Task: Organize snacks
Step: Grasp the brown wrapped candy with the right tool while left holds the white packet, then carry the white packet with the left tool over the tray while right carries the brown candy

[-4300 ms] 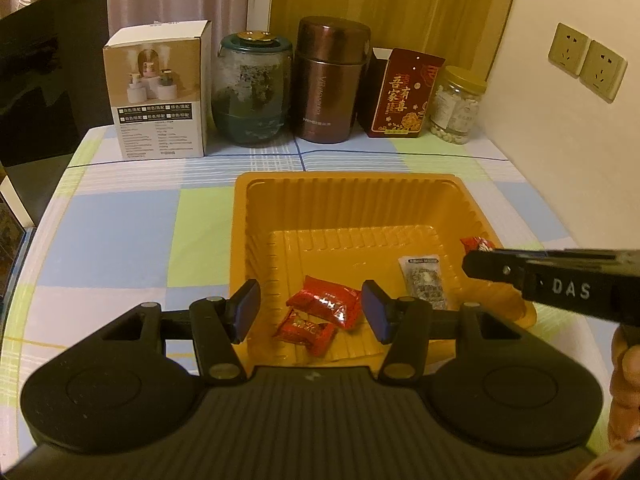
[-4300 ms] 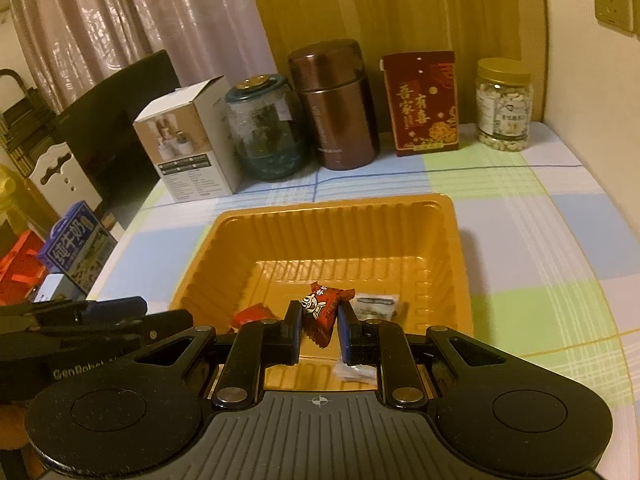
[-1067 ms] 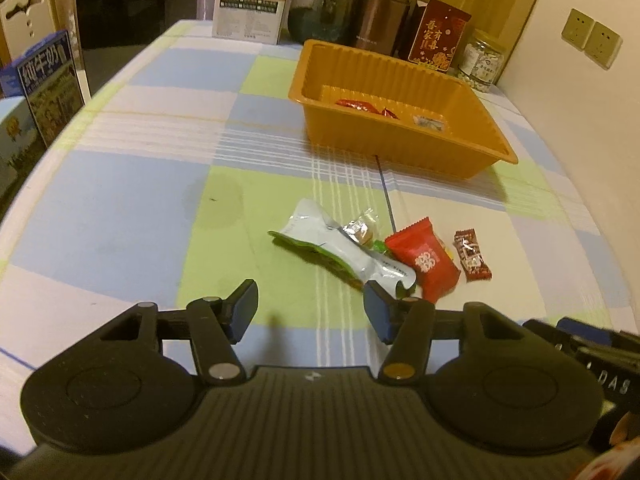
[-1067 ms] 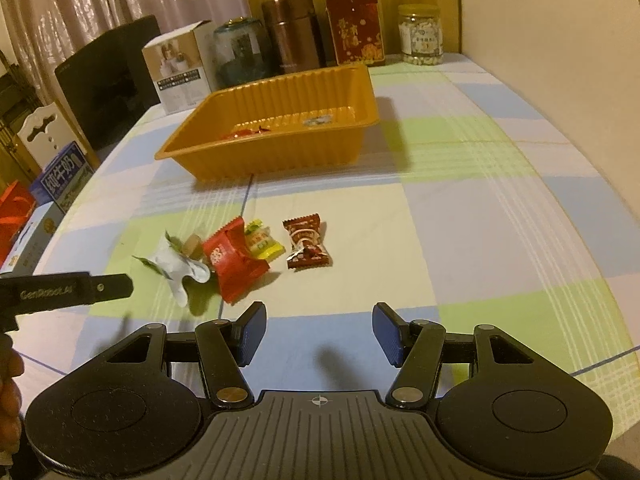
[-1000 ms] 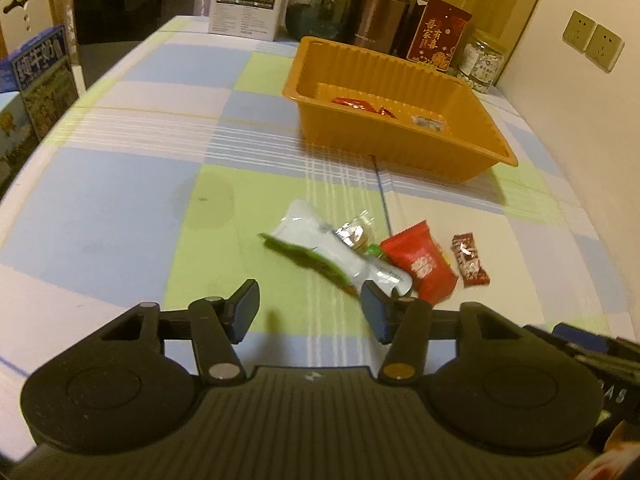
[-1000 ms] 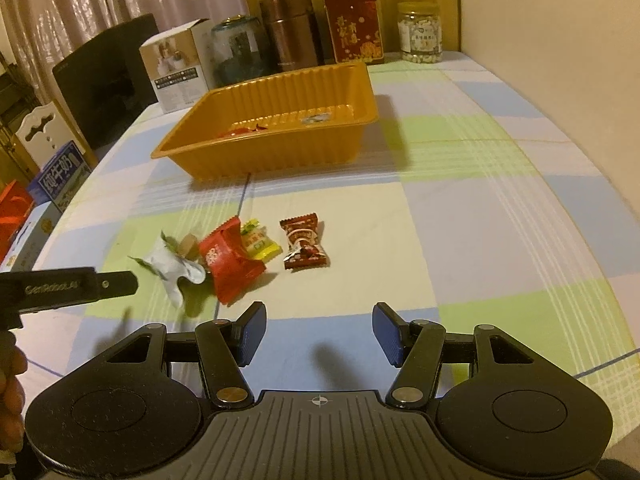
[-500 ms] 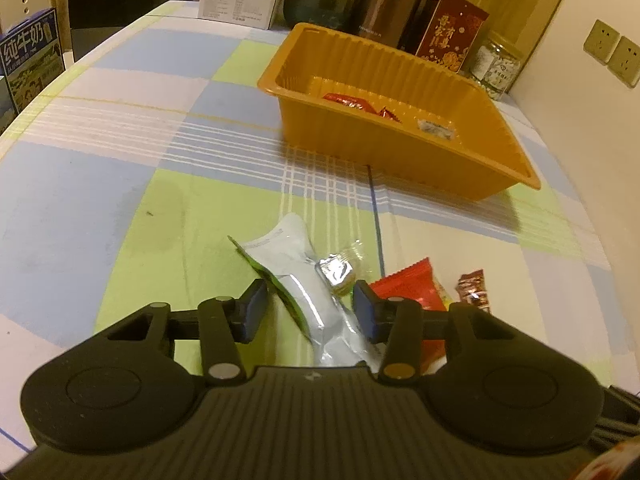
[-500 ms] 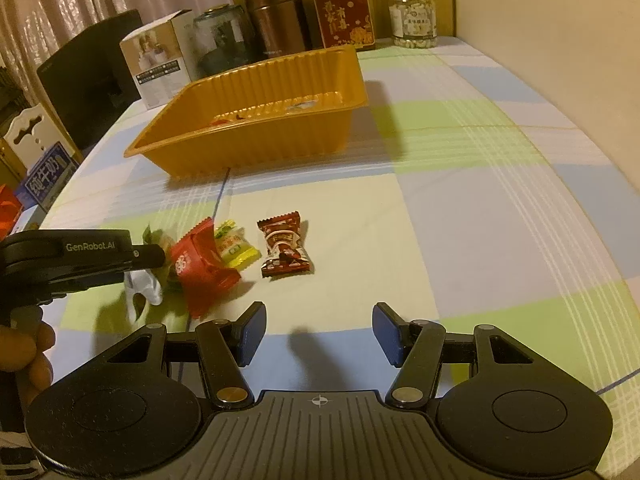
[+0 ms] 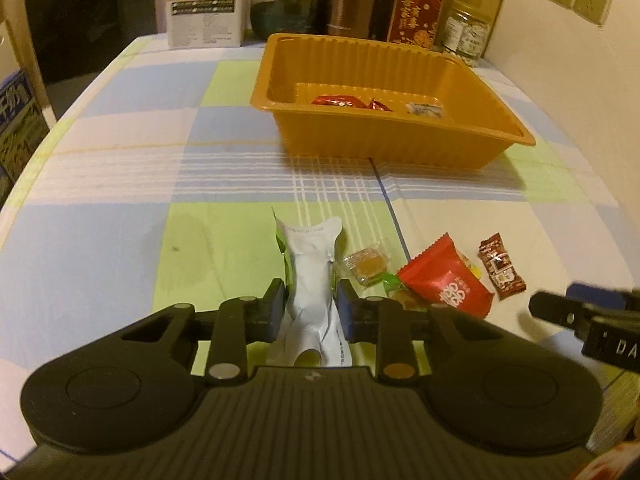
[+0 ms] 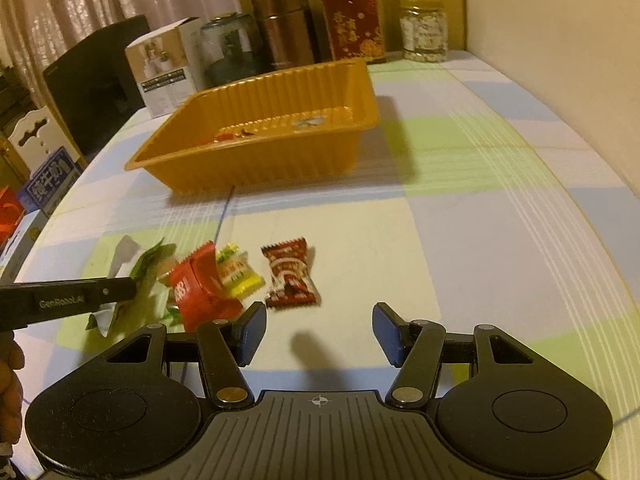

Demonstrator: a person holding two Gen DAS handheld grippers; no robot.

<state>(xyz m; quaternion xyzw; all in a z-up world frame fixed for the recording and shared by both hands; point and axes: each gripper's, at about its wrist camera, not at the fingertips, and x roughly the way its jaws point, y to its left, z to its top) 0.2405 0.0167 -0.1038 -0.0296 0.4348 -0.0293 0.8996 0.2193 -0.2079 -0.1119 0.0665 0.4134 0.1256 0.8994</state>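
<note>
On the checked tablecloth, a white and green snack packet (image 9: 310, 256) lies between the pads of my left gripper (image 9: 310, 308). The jaws are closing and squeeze its middle. To its right lie a small amber candy (image 9: 366, 266), a red packet (image 9: 444, 280) and a brown candy (image 9: 500, 266). My right gripper (image 10: 318, 334) stands open and holds nothing, just short of the brown candy (image 10: 290, 276), with the red packet (image 10: 200, 288) and a yellow candy (image 10: 236, 272) to its left. The orange tray (image 9: 384, 148) further back holds red snacks (image 9: 336, 101) and a clear-wrapped one (image 9: 426, 109).
Along the table's far edge stand a white box (image 9: 206, 20), a glass jar (image 9: 286, 4), a brown canister (image 9: 350, 8), a red box (image 9: 416, 12) and a small jar (image 9: 466, 38). A wall runs along the right. A blue carton (image 10: 48, 180) sits off the table's left edge.
My left gripper came forward over the white packet and its jaws closed around it. My right gripper moved a little closer to the loose candies and stayed open.
</note>
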